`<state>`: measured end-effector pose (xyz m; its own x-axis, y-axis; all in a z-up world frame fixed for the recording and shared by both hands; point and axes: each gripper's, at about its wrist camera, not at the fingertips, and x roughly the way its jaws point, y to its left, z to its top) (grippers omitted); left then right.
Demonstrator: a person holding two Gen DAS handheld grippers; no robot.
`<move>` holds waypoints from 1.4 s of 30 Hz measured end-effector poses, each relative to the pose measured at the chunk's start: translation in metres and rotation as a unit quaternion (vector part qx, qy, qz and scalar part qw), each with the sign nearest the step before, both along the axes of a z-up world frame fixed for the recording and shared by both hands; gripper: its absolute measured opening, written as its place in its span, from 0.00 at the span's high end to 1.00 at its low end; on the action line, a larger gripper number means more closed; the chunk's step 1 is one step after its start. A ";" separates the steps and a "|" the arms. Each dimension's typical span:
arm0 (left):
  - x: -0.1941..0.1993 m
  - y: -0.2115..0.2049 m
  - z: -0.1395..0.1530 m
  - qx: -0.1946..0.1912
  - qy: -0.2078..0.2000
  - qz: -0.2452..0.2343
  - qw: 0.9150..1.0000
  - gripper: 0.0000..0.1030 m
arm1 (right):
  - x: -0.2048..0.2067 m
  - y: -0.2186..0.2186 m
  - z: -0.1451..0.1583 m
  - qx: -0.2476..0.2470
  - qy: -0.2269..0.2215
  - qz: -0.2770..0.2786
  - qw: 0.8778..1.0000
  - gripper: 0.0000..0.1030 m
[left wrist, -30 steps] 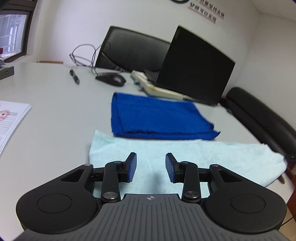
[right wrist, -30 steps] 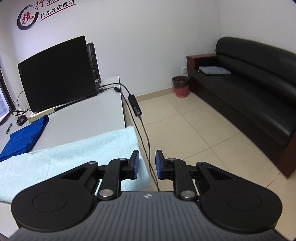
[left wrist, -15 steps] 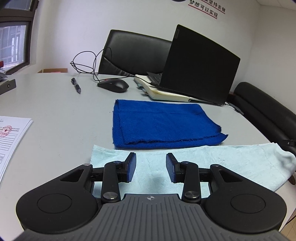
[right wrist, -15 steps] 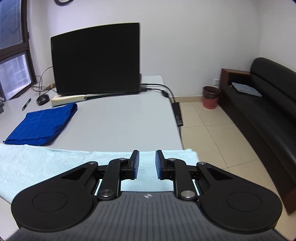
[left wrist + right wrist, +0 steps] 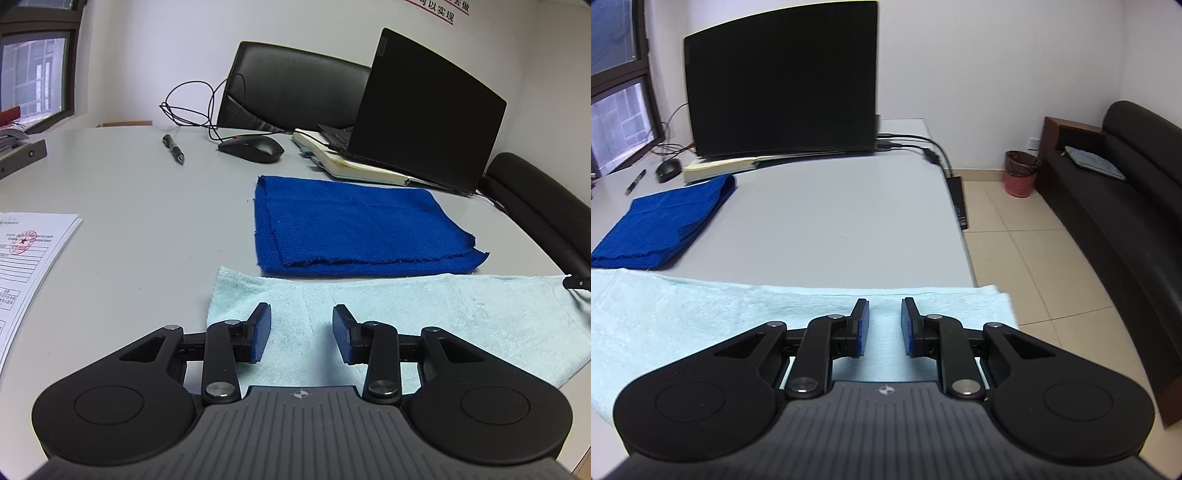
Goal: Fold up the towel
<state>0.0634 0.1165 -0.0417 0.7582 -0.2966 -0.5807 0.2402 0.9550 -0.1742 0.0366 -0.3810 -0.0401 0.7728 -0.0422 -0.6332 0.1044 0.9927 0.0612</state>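
Pale aqua towel (image 5: 424, 310) spread flat, blue towel (image 5: 354, 229) at 12 o'clock; left gripper (image 5: 301, 328) and right gripper (image 5: 884, 321) gaping, empty.

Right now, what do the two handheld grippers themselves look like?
The left gripper and the right gripper match: black linkage arms with silver pivot screws, two round black discs, a ribbed grey body with a small cross emblem, and jaws faced with blue textured pads.

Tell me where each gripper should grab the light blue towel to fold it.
The light blue towel lies flat, long side across. Probably pinch its two near corners from the near edge: left gripper at the left end, right gripper at the right end overhanging the table.
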 end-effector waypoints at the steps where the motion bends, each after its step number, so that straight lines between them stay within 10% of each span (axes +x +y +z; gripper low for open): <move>1: 0.000 0.000 0.000 0.001 -0.001 0.001 1.000 0.60 | -0.001 -0.004 0.000 0.002 -0.001 -0.006 1.000 0.81; 21: -0.037 0.000 0.024 -0.038 -0.028 0.004 0.999 0.51 | -0.098 -0.059 0.010 0.066 -0.036 -0.125 0.989 0.66; 42: -0.075 -0.087 0.045 -0.045 -0.045 -0.105 0.993 0.43 | -0.134 -0.084 -0.026 0.246 -0.063 -0.134 0.958 0.55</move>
